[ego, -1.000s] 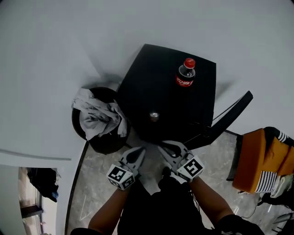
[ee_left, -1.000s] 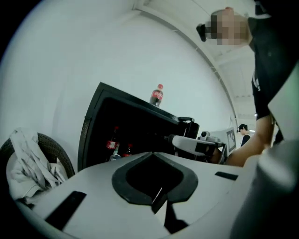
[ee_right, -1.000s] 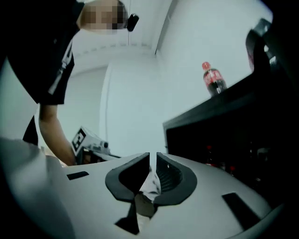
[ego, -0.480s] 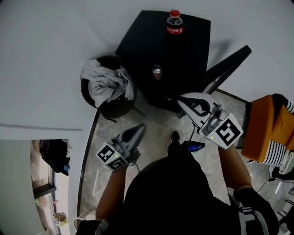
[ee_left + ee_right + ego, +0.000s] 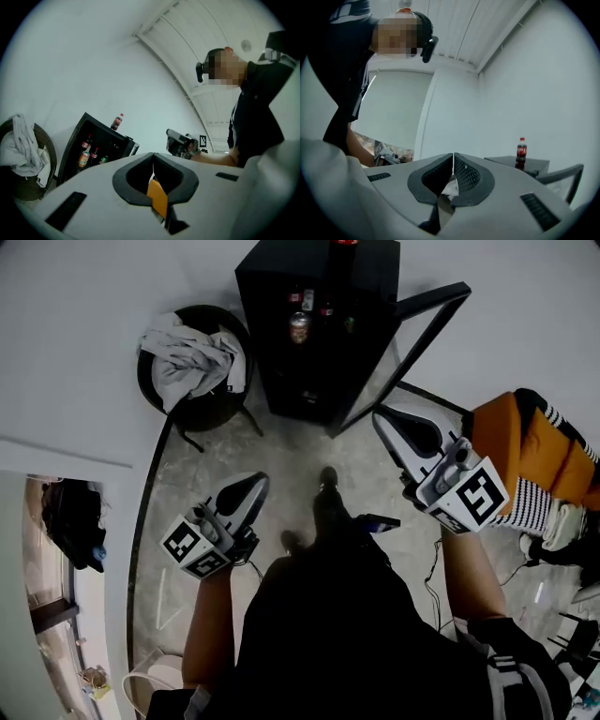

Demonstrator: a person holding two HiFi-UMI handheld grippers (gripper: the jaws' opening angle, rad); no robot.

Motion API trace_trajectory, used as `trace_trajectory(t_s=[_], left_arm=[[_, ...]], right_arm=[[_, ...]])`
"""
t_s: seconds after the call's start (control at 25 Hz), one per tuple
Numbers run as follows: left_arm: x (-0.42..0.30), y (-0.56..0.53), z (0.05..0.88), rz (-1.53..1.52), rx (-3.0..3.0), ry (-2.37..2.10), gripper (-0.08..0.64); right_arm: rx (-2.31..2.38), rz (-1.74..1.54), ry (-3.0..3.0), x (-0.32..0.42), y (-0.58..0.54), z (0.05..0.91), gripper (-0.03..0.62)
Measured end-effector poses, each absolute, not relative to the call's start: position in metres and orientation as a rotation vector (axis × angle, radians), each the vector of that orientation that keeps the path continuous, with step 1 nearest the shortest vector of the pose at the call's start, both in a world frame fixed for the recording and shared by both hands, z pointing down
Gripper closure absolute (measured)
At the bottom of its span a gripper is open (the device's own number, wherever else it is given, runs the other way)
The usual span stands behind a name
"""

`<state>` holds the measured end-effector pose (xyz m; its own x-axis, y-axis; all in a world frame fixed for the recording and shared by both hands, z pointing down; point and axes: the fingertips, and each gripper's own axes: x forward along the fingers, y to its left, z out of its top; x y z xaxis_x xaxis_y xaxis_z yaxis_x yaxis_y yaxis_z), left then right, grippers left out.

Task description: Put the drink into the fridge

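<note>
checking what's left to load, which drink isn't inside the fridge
The red-capped cola bottle standing on top of the black fridge; the can and other bottles sit on shelves inside it.

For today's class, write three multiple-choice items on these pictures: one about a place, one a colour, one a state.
1. Where is the cola bottle? A on the mini fridge B inside it C in a gripper
2. The fridge's colour? A white B black C orange
3. The fridge door is: A shut B open C missing
1 A, it stands on the fridge's top; 2 B, its case is black; 3 B, it stands wide, with the drinks inside showing.
</note>
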<state>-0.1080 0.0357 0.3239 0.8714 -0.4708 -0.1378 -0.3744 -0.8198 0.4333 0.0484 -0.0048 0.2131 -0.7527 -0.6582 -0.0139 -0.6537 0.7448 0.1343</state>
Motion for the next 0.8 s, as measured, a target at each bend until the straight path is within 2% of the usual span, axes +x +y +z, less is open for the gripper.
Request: trace_trajectory(t_s=[0.24, 0.8], left_arm=[[-0.112, 0.088, 0.318, -0.265, 2.692, -0.666, 0.549], [-0.032, 0.162, 0.315, -0.166, 2.707, -0.614, 0.549]], right_arm=[[0.965, 0.046, -2.866, 0.039, 0.048, 0.279, 0.568], [0.865, 0.192, -2.908, 0.077, 0.107, 0.313, 0.568]])
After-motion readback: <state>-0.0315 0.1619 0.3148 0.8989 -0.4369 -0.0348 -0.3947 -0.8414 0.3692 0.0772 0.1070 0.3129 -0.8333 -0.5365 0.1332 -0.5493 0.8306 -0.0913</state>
